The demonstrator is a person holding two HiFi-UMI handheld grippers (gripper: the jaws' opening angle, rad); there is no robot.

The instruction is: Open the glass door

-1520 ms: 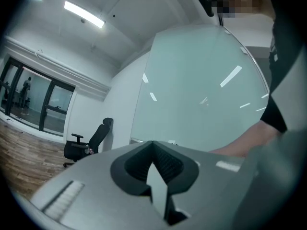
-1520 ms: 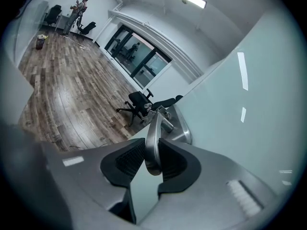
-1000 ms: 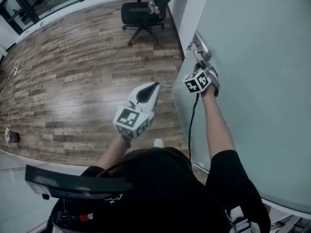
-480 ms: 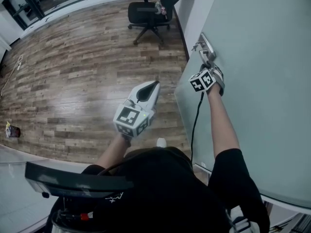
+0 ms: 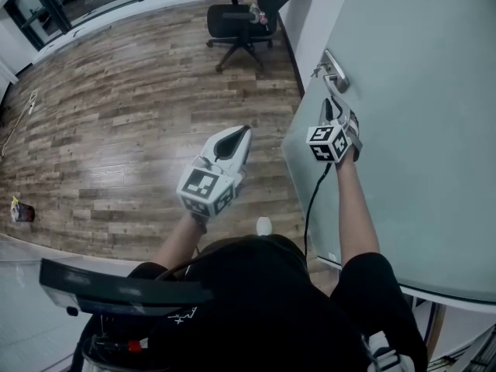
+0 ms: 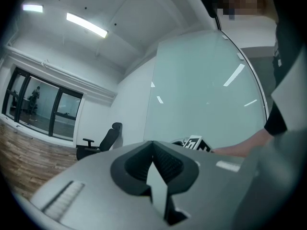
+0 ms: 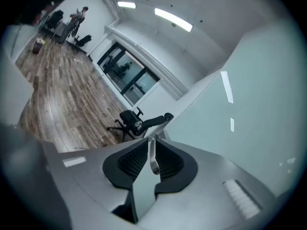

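Frosted pale-green glass door [image 5: 418,91] fills the right side of the head view, standing upright just beside the person's right arm, with its near vertical edge turned toward the wood-plank floor [image 5: 116,115]. On it, near that edge, sits a slim silver metal lever handle [image 5: 335,74], and the grey right gripper [image 5: 333,108] reaches up to it. The right gripper view shows the bright handle strip [image 7: 152,157] running between the two ribbed black pads. The jaws have just been closing, and they now pinch the lever handle near their tips. The risk, as I judge it, is a thin hold. The smooth metal is caught mostly at the pad tips, so a pull or a downward turn made off the lever's line could let it slide out, and the glass door would stay put or swing back. A thin black cable [image 5: 314,200] hangs from that gripper beside the door edge and could snag if the door swings toward the body. The grey left gripper [image 5: 246,130] hovers well apart over the floor, pointing level, its jaws pressed together on nothing. A black wheeled office chair [image 5: 244,18] stands further off by the wall. No container shows in any view.
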